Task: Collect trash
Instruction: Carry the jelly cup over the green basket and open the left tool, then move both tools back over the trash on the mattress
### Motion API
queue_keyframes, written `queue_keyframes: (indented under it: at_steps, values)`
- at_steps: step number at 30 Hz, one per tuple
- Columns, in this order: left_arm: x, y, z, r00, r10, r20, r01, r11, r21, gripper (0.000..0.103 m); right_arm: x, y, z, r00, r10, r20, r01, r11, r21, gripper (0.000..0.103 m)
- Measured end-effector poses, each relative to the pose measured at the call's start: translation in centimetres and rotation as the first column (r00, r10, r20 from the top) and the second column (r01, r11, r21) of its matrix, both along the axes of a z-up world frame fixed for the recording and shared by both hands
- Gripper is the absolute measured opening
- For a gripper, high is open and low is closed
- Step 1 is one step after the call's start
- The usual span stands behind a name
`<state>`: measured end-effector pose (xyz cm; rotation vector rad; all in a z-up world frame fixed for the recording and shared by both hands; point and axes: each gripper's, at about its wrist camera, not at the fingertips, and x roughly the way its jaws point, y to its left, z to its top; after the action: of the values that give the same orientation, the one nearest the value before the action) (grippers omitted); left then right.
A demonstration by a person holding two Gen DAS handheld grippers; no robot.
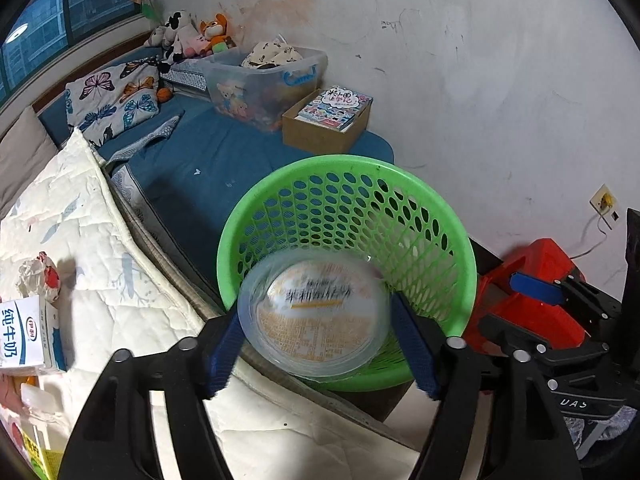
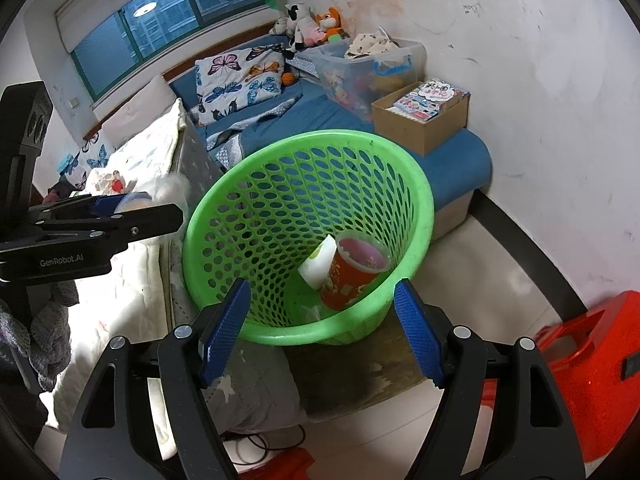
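- Left hand-held gripper (image 1: 316, 344): pinching clear lidded container (image 1: 314, 314), just at green basket (image 1: 280, 184) rim.
- Right hand-held gripper (image 2: 322, 328): spread, empty, near basket rim.
- In basket: red cup (image 2: 352, 276), white carton (image 2: 318, 264).

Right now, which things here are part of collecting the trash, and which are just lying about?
Part of the job:
green basket
clear lidded tub in the left gripper
red cup and white carton, already in the basket
milk carton and crumpled wrapper on the quilt

Just lying about:
stuffed toys
butterfly pillow
storage bin
cardboard box
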<state>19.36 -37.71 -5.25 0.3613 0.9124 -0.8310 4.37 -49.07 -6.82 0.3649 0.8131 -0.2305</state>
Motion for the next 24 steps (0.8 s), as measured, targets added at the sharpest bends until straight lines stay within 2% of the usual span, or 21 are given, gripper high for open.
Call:
queue_keyframes:
  at_steps: [5, 12, 24]
  values:
    - [0.1, 0.3, 0.1, 1.000, -0.001, 0.002, 0.001, 1.000, -0.015, 0.072, -0.1, 0.1, 0.1, 1.000, -0.001, 0.000, 0.001, 1.000, 0.001, 0.074]
    - [-0.5, 3.2, 1.7, 1.000, 0.025, 0.014, -0.024, 0.997, -0.068, 0.072, -0.2, 1.4, 0.7, 1.000, 0.020, 0.011, -0.020, 1.000, -0.011, 0.074]
    - [-2.8, 13.6, 5.3, 0.985, 0.148, 0.084, -0.134, 0.979, -0.151, 0.072, 1.3, 7.6, 2.9, 0.989, 0.143, 0.049, -0.141, 0.989, -0.033, 0.074]
